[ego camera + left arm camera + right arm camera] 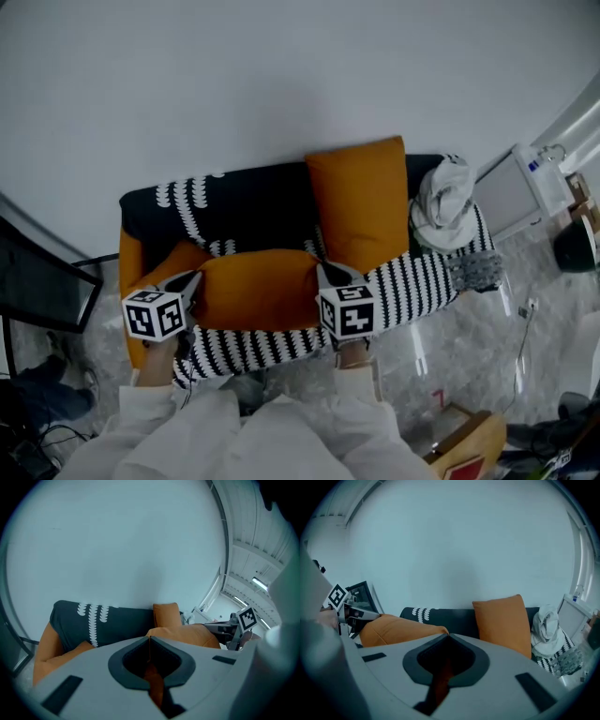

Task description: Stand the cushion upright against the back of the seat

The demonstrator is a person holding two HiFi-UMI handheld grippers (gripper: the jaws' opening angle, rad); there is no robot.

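An orange cushion (258,286) is held slightly off the sofa seat, lying roughly flat, with one gripper at each end. My left gripper (195,279) is shut on its left corner, and orange fabric shows pinched between the jaws (149,641). At the right corner my right gripper (328,274) is shut as well, with orange cloth in its jaws (447,637). The cushion (398,627) stretches leftward in the right gripper view. A second orange cushion (361,202) stands upright against the black sofa back (253,202).
The sofa seat has a black-and-white striped cover (422,281). A white bundled cloth (445,202) sits at its right end, beside a grey fuzzy item (478,267). A white appliance (516,187) stands to the right, a dark screen (42,281) to the left, and a wooden chair (469,450) at the near right.
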